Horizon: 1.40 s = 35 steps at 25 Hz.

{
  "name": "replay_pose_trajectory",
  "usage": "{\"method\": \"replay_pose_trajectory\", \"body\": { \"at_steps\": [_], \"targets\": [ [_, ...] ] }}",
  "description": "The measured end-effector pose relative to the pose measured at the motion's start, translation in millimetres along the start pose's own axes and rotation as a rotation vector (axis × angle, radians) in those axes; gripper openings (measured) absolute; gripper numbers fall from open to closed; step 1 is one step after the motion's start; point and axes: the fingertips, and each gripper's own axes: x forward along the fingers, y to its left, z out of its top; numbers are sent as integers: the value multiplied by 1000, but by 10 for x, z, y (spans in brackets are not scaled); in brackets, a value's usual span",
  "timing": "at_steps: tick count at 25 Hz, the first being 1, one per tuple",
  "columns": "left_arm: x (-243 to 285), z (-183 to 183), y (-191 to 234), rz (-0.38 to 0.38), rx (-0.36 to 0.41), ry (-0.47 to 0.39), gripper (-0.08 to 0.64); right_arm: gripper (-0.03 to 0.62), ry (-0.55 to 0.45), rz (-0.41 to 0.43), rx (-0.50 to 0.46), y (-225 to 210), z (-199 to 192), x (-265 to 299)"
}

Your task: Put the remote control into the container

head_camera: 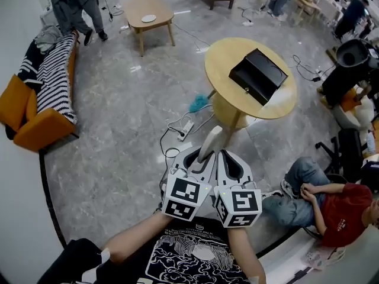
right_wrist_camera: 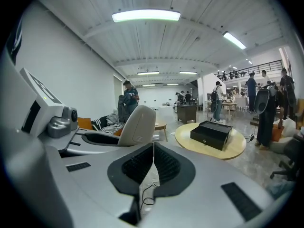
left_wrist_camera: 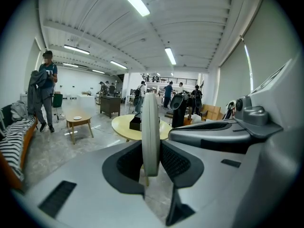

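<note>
Closest to me, my left hand-held gripper (head_camera: 200, 157) is clamped on the white remote control (head_camera: 211, 141), which stands on edge between the pads and sticks out past the tips. Just beside it, my right hand-held gripper (head_camera: 228, 157) has its jaws pressed together with nothing in them. In the right gripper view the remote control's broad face leans just left of those closed jaws. Below both, a power strip (head_camera: 185, 129) and its cable lie on the grey floor. Farther off stands the round yellow desk (head_camera: 228, 55) with the black container (head_camera: 258, 74) on top, well apart from the remote control. Beyond it are a small wooden table (head_camera: 155, 7) and an orange sofa (head_camera: 35, 129).
</note>
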Motion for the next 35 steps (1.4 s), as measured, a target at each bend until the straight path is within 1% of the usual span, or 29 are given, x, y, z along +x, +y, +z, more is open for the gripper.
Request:
{"method": "replay_pose_trajectory", "body": {
  "at_steps": [6, 14, 23, 29, 35],
  "targets": [
    [167, 71, 47, 3, 0, 7, 109, 23, 2, 1, 13, -136, 42, 139],
    [646, 243, 116, 31, 9, 24, 109, 24, -3, 30, 38, -534, 138, 479],
    [1478, 544, 22, 42, 11, 40, 109, 23, 6, 48, 45, -1287, 280, 845],
    [2006, 746, -145, 12, 16, 56, 109, 23, 6, 22, 63, -1867, 410, 978],
    [2401, 921, -306, -2, 33, 72, 109, 24, -5, 7, 91, -2355, 515, 1065]
  ]
}}
